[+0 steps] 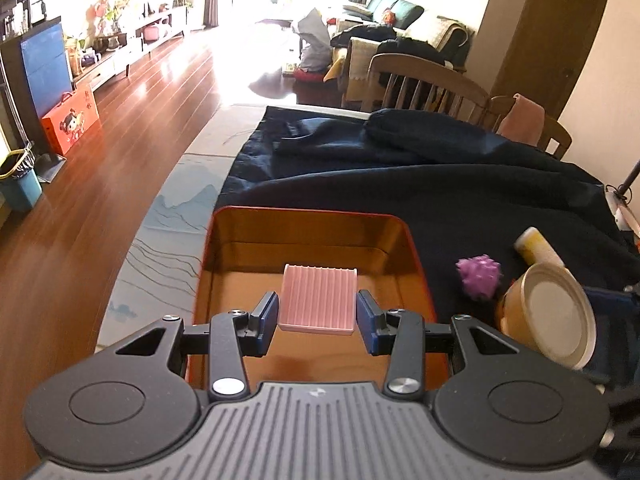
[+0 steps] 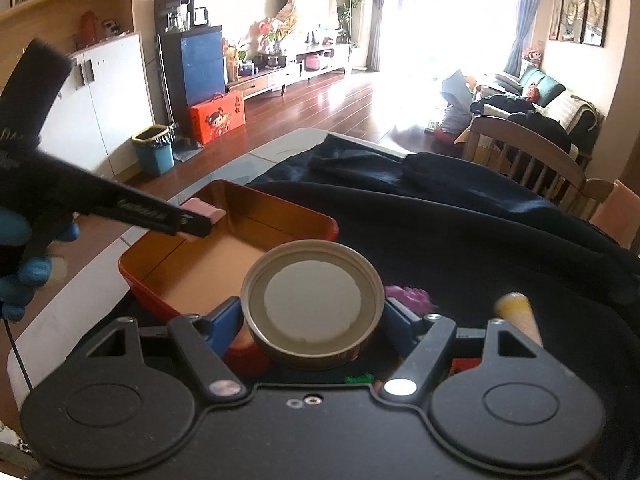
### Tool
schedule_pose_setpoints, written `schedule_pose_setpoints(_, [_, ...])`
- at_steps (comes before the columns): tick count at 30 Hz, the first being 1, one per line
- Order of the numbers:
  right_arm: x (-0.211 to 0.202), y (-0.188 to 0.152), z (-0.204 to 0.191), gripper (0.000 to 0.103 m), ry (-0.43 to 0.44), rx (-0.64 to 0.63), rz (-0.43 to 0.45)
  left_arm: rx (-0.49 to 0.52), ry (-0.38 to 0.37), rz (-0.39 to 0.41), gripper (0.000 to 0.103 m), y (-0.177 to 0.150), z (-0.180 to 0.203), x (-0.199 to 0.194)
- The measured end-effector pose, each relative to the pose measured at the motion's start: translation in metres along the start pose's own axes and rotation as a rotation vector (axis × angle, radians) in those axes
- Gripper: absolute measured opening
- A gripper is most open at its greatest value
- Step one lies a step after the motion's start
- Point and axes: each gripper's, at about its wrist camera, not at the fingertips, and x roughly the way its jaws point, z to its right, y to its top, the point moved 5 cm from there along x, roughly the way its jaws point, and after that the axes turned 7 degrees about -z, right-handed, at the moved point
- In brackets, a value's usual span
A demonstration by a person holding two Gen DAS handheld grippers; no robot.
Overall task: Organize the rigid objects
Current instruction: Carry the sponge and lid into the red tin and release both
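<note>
My left gripper (image 1: 317, 315) is shut on a pink ribbed block (image 1: 318, 298) and holds it above the orange box (image 1: 416, 264). From the right wrist view the same block (image 2: 202, 207) hangs over the box's left wall (image 2: 160, 236). My right gripper (image 2: 312, 322) is shut on a round tin with a white lid (image 2: 311, 300), its blue pads against the tin's sides, just right of the box. The tin (image 1: 552, 316) also shows at the right in the left wrist view. A purple spiky ball (image 1: 478, 278) and a yellow-capped tube (image 1: 536, 245) lie on the dark cloth.
A dark blue cloth (image 1: 440, 184) covers most of the table; a pale patterned mat (image 1: 176, 216) lies bare at its left. Wooden chairs (image 1: 428, 84) stand at the far side. A blue-gloved hand (image 2: 24, 272) holds the left gripper. A small green piece (image 2: 359, 379) lies under the right gripper.
</note>
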Motion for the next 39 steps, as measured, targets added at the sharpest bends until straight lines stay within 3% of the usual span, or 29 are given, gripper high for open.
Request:
schedule_pose_setpoints(11, [0.054,0.028,-0.045,0.075,0.023,-0.067,-0.054,0.069,0.004,-0.054,0.041,0.031,-0.022,0.041])
schedule_pose_setpoints(19, [0.1,0.03,-0.064,0.074,0.012,-0.126,-0.153,0.128,-0.002,-0.102,0.041,0.041,-0.026,0.07])
schedule_pose_setpoints(39, [0.141,0.029,-0.079,0.074,0.054,-0.139,-0.261,0.191,-0.024,-0.192,0.041,0.042,-0.024,0.11])
